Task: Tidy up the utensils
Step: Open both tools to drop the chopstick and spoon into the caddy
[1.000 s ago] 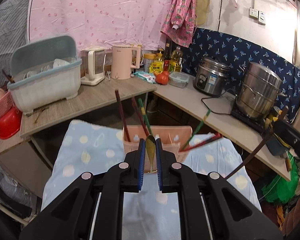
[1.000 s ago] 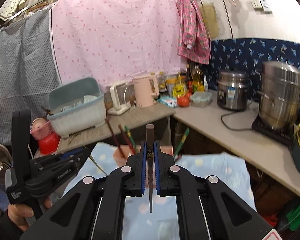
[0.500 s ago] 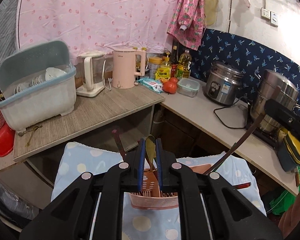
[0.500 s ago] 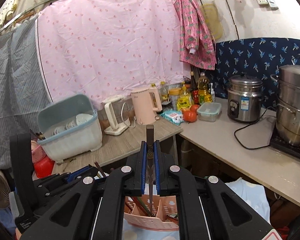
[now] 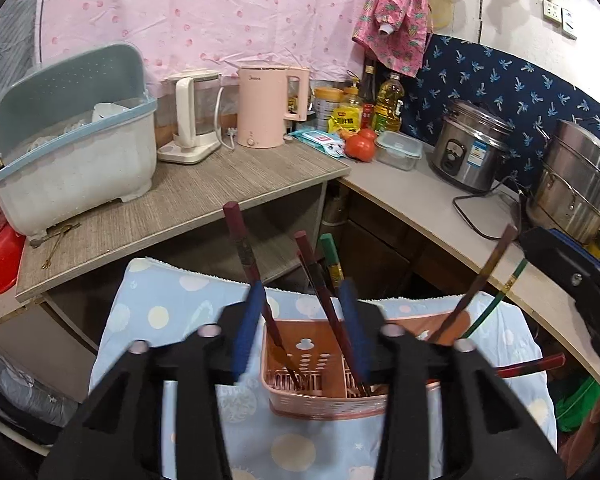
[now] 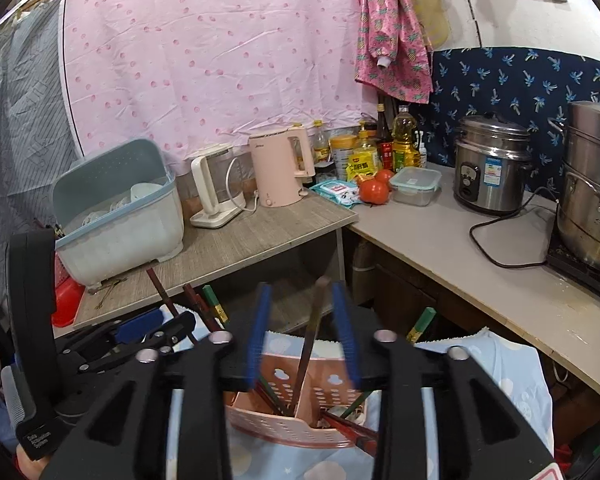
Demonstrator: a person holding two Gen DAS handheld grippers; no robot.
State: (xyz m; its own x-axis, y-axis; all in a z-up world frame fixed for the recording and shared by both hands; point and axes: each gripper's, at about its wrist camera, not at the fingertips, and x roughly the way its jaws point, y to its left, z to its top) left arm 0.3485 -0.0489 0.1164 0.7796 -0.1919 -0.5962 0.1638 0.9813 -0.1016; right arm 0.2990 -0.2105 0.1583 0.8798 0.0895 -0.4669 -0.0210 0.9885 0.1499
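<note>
A pink perforated utensil basket stands on a blue dotted cloth and holds several chopsticks that lean out of it. My left gripper is open and empty just above the basket's near side. In the right wrist view the basket sits below my right gripper, which is open. A dark utensil stands between its fingers, blurred, with its lower end in the basket. The left gripper's body shows at the left.
A wooden counter behind holds a grey-blue dish drainer, a white kettle and a pink kettle. On the right counter stand a rice cooker and a steel steamer pot. A red basin sits at far left.
Both grippers have opened. The spoon is gone from the left gripper. The dark utensil has left the right gripper's grip and dropped toward the basket. Both grippers have moved closer to the basket.
</note>
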